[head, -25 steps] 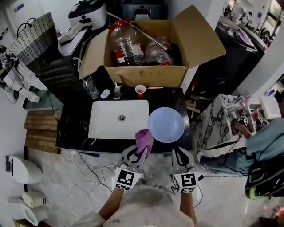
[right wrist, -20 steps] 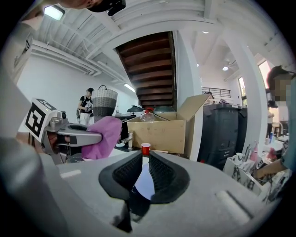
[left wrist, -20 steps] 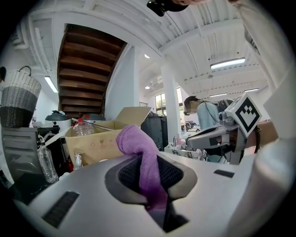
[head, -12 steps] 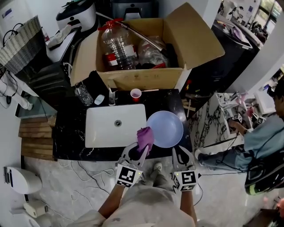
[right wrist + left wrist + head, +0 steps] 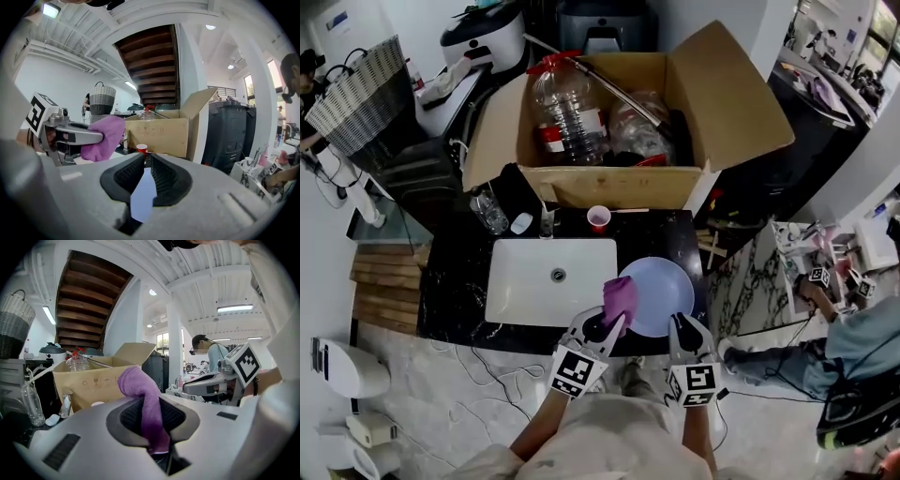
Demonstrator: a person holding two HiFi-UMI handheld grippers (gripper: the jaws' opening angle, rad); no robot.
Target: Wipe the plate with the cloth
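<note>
The pale blue plate [image 5: 661, 292] lies on the black counter right of the white sink [image 5: 551, 279], its near rim between the jaws of my right gripper [image 5: 680, 326], which is shut on it; the plate [image 5: 143, 192] shows edge-on between those pads. My left gripper [image 5: 602, 323] is shut on a purple cloth [image 5: 620, 298] that hangs over the plate's left edge. In the left gripper view the cloth [image 5: 146, 405] is pinched between the pads. The right gripper view shows the cloth [image 5: 103, 137] bunched at the tip of the left gripper.
An open cardboard box [image 5: 619, 122] with a large plastic bottle [image 5: 567, 112] stands behind the counter. A small red cup [image 5: 598, 217], a faucet [image 5: 546, 221] and a glass bottle [image 5: 489, 212] sit at the sink's back edge. A seated person [image 5: 853, 337] is at the right.
The left gripper has carried the purple cloth a little right, over the plate's left rim. The right gripper has stayed at the plate's near rim.
</note>
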